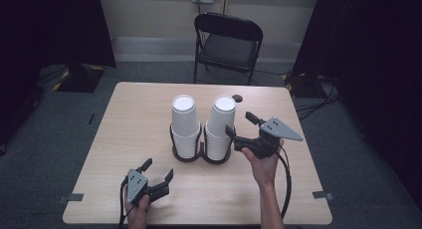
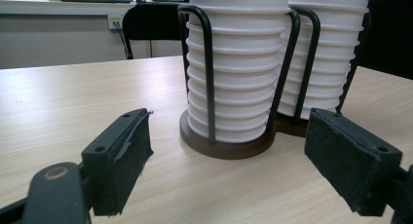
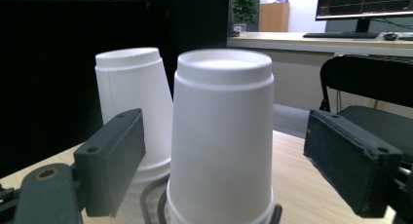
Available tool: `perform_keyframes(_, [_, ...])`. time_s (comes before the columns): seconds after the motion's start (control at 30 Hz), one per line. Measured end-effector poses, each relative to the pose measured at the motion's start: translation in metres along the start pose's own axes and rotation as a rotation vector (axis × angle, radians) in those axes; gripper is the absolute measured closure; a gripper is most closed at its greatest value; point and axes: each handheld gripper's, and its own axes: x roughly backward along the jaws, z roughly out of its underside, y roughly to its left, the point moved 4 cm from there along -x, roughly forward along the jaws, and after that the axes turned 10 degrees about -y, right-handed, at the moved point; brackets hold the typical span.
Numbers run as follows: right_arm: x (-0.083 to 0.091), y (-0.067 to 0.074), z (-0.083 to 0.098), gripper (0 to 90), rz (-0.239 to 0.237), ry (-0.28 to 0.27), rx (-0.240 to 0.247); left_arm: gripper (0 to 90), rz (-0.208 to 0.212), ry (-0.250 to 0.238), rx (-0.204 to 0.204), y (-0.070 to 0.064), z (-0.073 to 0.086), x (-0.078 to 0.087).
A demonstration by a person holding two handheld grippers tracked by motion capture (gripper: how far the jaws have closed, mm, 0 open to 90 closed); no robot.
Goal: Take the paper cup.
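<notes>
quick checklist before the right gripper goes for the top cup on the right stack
1. right gripper jaws open: ok.
2. Top cup of the right cup stack sits between the open jaws, pads apart from it: ok.
3. Stack upright in the wire cup holder: ok.
4. left cup stack apart from the jaw beside it: cannot tell.
5. left gripper open, low over the table, short of the holder: ok.
6. Top cup loose enough to lift alone: cannot tell.

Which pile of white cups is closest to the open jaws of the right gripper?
The right-hand stack of white foam cups, beside the right gripper. The left-hand stack of white foam cups stands farther off.
</notes>
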Motion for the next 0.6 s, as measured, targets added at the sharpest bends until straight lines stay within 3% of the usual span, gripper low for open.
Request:
perform_keyframes(0.23, [-0.023,-0.003,-0.014,13.5,-0.025,-0.002,-0.005,16.9,0.003,-0.001,-0.001,0.0,0.0,0.0])
perform_keyframes(0.33, [-0.032,-0.005,-0.015,13.5,-0.039,-0.004,-0.029,16.9,0.004,-0.002,0.0,0.0,0.0,0.0])
perform_keyframes(0.6, [-0.058,-0.005,0.004,13.5,-0.061,0.064,-0.052,16.9,0.007,-0.004,0.003,0.0,0.0,0.001])
